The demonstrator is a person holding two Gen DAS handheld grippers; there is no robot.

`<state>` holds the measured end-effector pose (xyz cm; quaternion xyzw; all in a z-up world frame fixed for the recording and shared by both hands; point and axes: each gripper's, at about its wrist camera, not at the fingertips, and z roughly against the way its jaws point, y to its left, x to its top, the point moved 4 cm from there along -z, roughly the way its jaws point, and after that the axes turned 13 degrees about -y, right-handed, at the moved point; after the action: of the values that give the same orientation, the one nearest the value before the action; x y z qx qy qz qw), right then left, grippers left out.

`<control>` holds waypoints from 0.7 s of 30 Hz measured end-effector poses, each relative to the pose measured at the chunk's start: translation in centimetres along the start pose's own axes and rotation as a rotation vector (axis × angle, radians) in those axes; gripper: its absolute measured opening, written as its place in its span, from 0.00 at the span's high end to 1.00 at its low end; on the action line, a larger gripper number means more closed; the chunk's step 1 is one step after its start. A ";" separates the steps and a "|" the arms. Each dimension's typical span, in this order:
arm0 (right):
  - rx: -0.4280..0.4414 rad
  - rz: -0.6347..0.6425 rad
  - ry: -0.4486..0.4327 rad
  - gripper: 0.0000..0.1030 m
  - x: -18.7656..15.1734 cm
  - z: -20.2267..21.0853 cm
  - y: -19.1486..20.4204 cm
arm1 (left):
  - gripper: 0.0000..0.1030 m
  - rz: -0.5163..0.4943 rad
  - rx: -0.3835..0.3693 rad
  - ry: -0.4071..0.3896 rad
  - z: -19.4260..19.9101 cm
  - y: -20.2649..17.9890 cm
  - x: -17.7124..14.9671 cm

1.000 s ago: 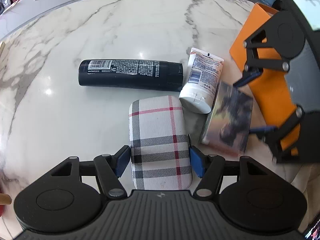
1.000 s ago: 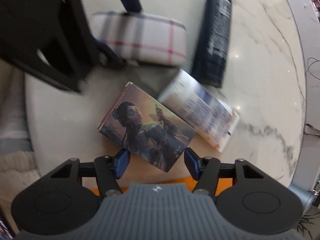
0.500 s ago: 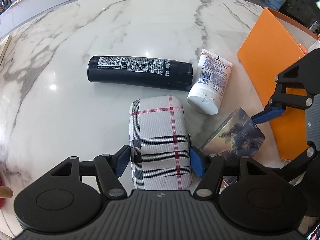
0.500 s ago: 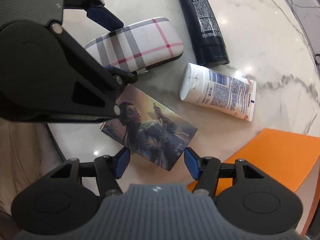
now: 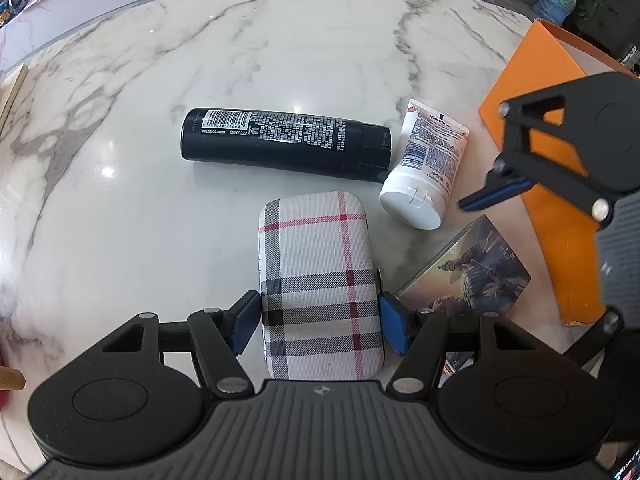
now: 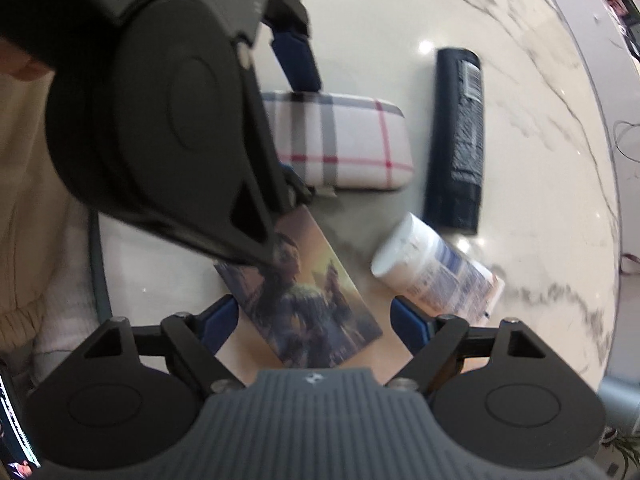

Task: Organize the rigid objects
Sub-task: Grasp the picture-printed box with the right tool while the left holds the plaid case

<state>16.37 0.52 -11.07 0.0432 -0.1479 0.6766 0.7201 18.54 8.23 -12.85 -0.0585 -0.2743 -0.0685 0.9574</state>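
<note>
- The left gripper (image 5: 320, 322) has its jaws pressed against both long sides of the plaid case (image 5: 320, 280), gripping it near its close end while it lies flat on the marble table (image 5: 160, 200).
- The right gripper (image 6: 314, 322) has its jaws spread wider than the picture box (image 6: 316, 292) that lies between them; a gap shows on each side, so the box is not gripped and rests on the table.
- Just beside the case's right edge sits that picture box (image 5: 468, 272), partly tucked under the left gripper's body, so the two tools crowd each other there.
- Beyond the box lies the white tube (image 5: 424, 172), cap toward the case, its side near the cap end of the black bottle (image 5: 286, 144), which lies across the table past the case.
- The orange box (image 5: 536, 128) stands at the right, well apart from the case; it looks like the likely place for the items.
- Risks: lifting the case by one end could let it tip and slip from the pads; closing on the box at its slanted angle could twist it away; the two tools could bump, and either could knock the tube, which would roll.
</note>
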 end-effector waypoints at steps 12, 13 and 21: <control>-0.010 -0.306 0.033 0.27 -0.3 -1.0 -2.0 | 0.29 0.004 -0.003 0.000 0.0 -0.1 0.0; -0.022 -0.363 0.042 0.27 -0.5 -1.0 -2.6 | 0.29 0.004 -0.003 0.000 0.0 -0.1 0.0; -0.052 -0.527 0.004 0.29 -1.5 -0.2 -2.8 | 0.25 -0.003 0.004 -0.001 0.0 0.0 0.1</control>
<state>19.13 -1.07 -11.23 0.0603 -0.1477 0.4618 0.8725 18.65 8.18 -12.76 -0.0562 -0.2749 -0.0693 0.9573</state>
